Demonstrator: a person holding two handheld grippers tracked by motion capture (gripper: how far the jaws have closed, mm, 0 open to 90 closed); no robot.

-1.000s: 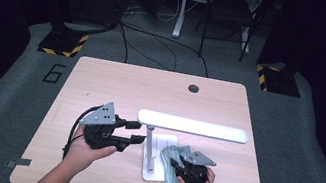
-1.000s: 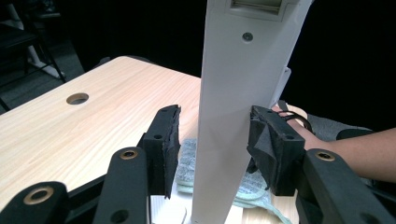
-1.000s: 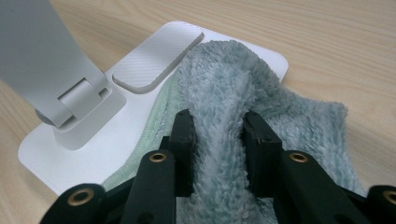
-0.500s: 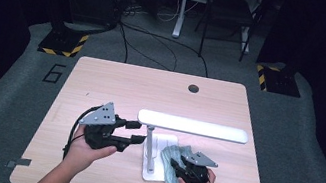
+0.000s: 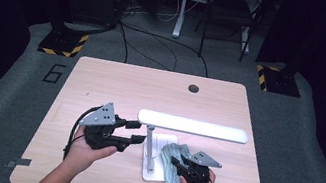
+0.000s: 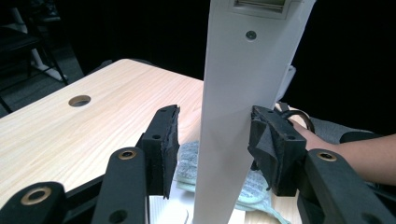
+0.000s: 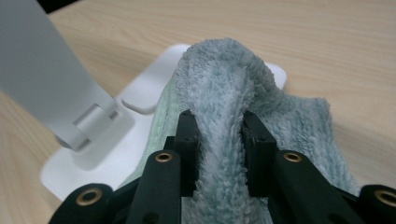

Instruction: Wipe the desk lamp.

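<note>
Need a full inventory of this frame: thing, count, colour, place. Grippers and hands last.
Desk lamp: 1, white, near middle of the table, upright stem on a flat base, long head lying crosswise above.
Cloth: 1, pale green terry, draped over the right part of the lamp base and onto the table.
Table: 1, light wood, round cable hole near the far edge.
Chair: 1, dark, on the floor beyond the table.
Hazard-striped blocks: 2, yellow and black, on the floor at the far left and far right.
Left gripper: 1, black, jaws open on either side of the lamp stem.
Right gripper: 1, black, jaws pinching a fold of the cloth.
Hands: 2, at the near edge.
</note>
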